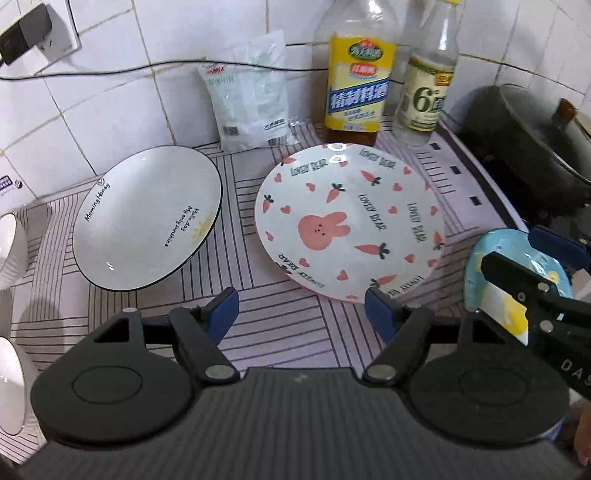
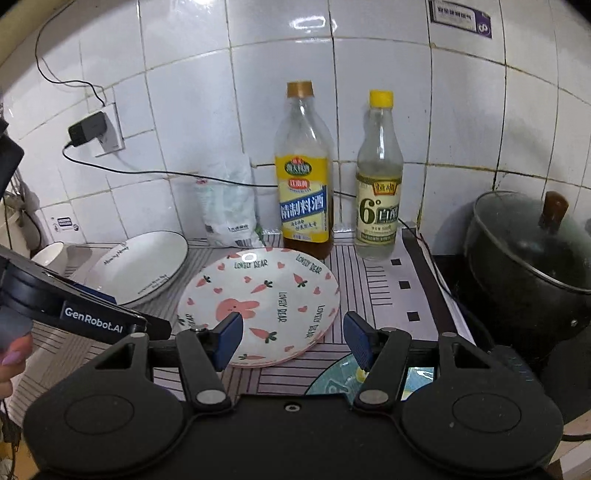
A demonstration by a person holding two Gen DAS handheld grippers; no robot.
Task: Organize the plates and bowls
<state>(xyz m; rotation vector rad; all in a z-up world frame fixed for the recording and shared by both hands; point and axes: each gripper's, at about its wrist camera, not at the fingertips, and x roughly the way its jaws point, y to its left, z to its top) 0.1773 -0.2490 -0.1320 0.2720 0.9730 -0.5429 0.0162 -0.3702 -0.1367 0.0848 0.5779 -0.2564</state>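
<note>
Striped worktop (image 1: 280, 332) below tiled wall (image 2: 192, 74) carries rabbit plate (image 1: 349, 221); both grippers' jaws released; left view shows blue plate (image 1: 517, 273) between right jaws.

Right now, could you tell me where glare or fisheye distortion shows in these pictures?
Right wrist view: glare patch on the wall tiles and a small highlight on the bunny plate; tile lines bow strongly. Left wrist view: softer light, tile lines bent, pot dim at the edge.

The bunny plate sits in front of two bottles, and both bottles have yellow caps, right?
Not quite. The bunny plate does sit in front of two bottles, but only the right bottle has a yellow cap. The left bottle has a brown cap, as the right wrist view shows.
</note>
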